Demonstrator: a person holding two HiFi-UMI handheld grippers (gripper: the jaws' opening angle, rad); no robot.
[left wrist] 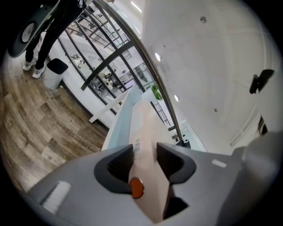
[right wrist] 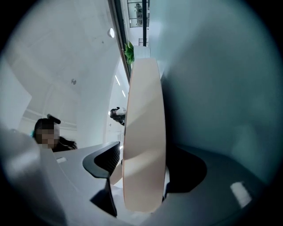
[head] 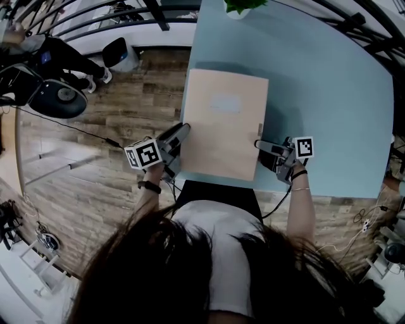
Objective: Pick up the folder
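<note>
A tan folder (head: 224, 123) lies flat on the light-blue table (head: 316, 95), at its near left corner. My left gripper (head: 184, 130) is at the folder's left edge. In the left gripper view the folder (left wrist: 143, 119) fills the narrow gap between the jaws of that gripper (left wrist: 145, 154), which is shut on it. My right gripper (head: 260, 145) is at the folder's right edge. In the right gripper view the folder (right wrist: 143, 132) stands between the wide jaws of that gripper (right wrist: 143, 154). The left pad (right wrist: 110, 159) is just clear of it, and the other is hidden behind it.
A green plant (head: 243, 6) stands at the table's far edge. Wooden floor (head: 126, 107) lies to the left, with a white bin (head: 120, 54), a dark round-based object (head: 57, 98) and a person's legs (head: 69, 63). Black railings (head: 126, 19) run along the far side.
</note>
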